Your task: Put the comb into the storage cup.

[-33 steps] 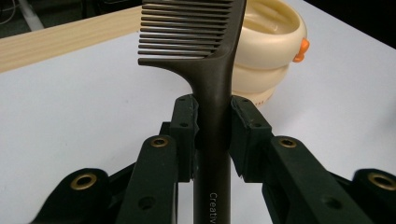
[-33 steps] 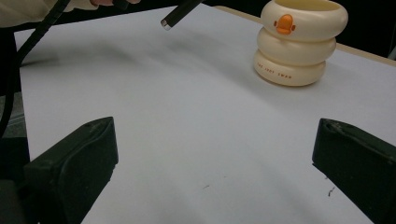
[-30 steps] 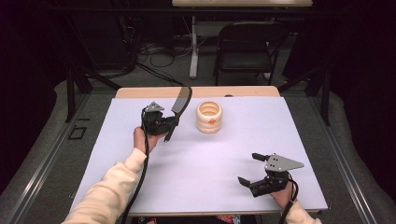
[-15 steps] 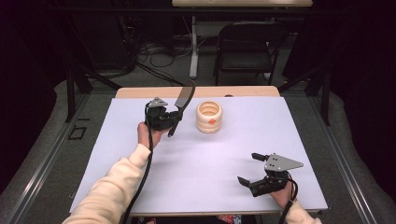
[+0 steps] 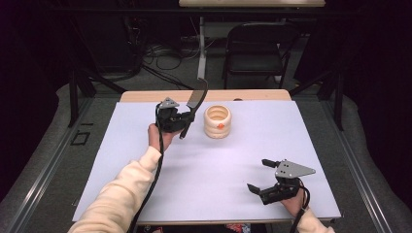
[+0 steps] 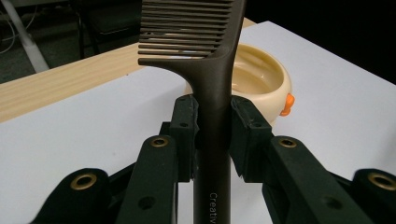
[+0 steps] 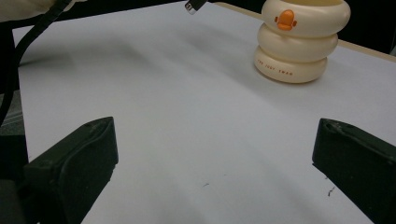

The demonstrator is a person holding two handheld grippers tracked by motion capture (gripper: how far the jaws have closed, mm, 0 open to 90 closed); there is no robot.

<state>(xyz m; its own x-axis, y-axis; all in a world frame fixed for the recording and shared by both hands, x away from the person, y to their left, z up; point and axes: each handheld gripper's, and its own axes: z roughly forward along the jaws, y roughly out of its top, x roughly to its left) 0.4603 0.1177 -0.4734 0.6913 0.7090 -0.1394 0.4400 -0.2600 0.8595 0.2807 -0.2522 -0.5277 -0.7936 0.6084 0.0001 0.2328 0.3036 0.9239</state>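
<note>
My left hand-held gripper (image 6: pixel 212 135) is clamped on the comb (image 6: pixel 205 60) by its thin handle, just before the cream holder (image 6: pixel 261 79). The comb looks light, stiff and slippery. My right hand-held gripper (image 7: pixel 215 163) is released.

The comb (image 6: pixel 212 93) is dark brown with pale lettering on its handle. The ribbed holder (image 5: pixel 217 121) is cream (a small orange knob on its side). The table cover (image 5: pixel 204 165) is plain white over a light wood tabletop (image 5: pixel 145 95). Both grippers' jaws are black.
</note>
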